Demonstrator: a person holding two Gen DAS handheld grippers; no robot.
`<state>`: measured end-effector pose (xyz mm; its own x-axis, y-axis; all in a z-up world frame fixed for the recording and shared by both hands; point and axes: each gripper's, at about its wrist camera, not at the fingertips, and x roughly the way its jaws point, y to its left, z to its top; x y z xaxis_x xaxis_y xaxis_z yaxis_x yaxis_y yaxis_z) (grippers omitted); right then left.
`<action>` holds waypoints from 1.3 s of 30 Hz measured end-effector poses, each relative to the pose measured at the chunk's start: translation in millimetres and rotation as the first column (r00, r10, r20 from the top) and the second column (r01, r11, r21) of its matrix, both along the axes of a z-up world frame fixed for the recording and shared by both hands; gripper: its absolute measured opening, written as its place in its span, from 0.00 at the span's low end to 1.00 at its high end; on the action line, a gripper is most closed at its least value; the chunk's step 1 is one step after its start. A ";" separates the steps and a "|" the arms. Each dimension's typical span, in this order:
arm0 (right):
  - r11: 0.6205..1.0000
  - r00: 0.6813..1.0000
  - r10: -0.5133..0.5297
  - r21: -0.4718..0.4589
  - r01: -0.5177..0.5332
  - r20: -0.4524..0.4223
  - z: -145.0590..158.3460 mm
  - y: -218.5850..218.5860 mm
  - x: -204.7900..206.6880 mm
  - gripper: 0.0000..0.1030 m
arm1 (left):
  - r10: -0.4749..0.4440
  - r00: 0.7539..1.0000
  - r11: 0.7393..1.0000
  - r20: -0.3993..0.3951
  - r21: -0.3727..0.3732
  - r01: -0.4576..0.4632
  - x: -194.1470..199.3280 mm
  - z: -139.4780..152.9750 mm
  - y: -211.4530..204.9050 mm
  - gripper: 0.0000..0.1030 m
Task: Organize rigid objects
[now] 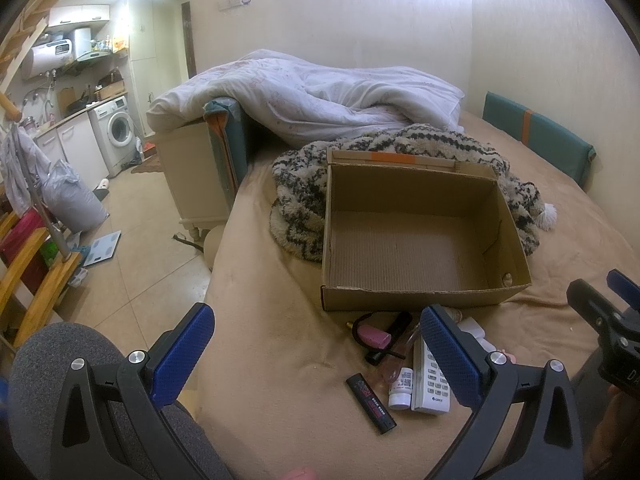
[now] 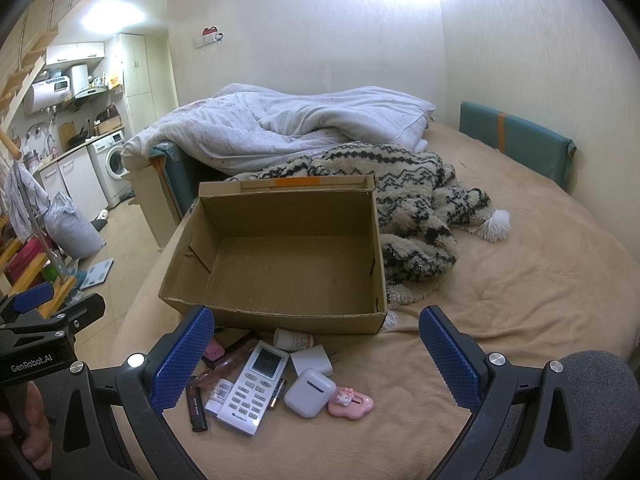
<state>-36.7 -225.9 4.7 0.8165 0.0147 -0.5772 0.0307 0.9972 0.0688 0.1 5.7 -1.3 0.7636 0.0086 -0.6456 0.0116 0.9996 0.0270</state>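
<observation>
**Small objects laid before an open cardboard box on the bed**

The cardboard box [image 2: 276, 256] is seen at the centre of the right wrist view, open at the top, its long axis running left to right across the frame; nothing is seen inside. It is placed on the tan bed cover [image 2: 520, 300], and its far right corner touches the patterned blanket [image 2: 416, 208].

Just below the box, in the lower centre, a group of small items is laid close together. The white remote control [image 2: 256, 388] is placed with its long axis going from lower left to upper right, the display end pointing toward the box. The black stick [image 2: 197, 408] at its left lies nearly vertical in the frame.

The white earbud case [image 2: 310, 392], the white charger plug [image 2: 314, 362] and the pink clip [image 2: 352, 401] are shown only in the right wrist view. In the left wrist view the pink oval item [image 1: 374, 337] is seen clearly, while the remote control [image 1: 430, 384] is partly covered by a blue pad.

The left gripper [image 1: 316, 356] and the right gripper [image 2: 316, 356] are both spread wide, and nothing is held between the pads of either
</observation>
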 end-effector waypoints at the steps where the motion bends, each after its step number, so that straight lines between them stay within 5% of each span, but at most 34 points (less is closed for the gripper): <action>1: 1.000 1.000 0.000 0.000 0.000 0.000 0.0 0.0 -0.1 1.00 | 0.000 1.000 1.000 0.000 0.000 0.000 0.1 -0.1 0.0 1.00; 21: 1.000 1.000 -0.001 0.004 0.001 -0.003 2.5 -0.5 -0.5 1.00 | 0.005 1.000 1.000 -0.009 0.007 -0.005 0.7 -1.5 1.2 1.00; 29: 0.993 0.990 0.033 0.115 -0.017 -0.137 -8.6 -13.8 19.2 1.00 | 0.033 0.987 0.999 -0.156 -0.035 -0.038 19.5 -19.7 17.1 1.00; 33: 0.988 0.960 0.063 0.154 -0.021 -0.274 -31.2 -13.7 43.2 1.00 | 0.061 0.929 0.993 -0.364 -0.074 -0.095 46.5 -55.2 24.4 0.98; 36: 0.985 0.928 0.081 0.170 -0.019 -0.364 -49.1 -12.9 58.9 1.00 | 0.056 0.849 0.978 -0.525 -0.144 -0.154 62.8 -90.6 27.5 0.84; 39: 0.979 0.894 0.078 0.205 0.016 -0.441 -63.7 -21.4 72.3 1.00 | 0.054 0.774 0.958 -0.631 -0.186 -0.219 68.7 -120.7 24.9 0.80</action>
<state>35.7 -247.3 -59.1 0.4724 0.1879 -0.8611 0.0742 0.9651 0.2513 68.9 30.5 -121.9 0.2057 -0.1326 -0.9696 -0.1940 0.9656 -0.1732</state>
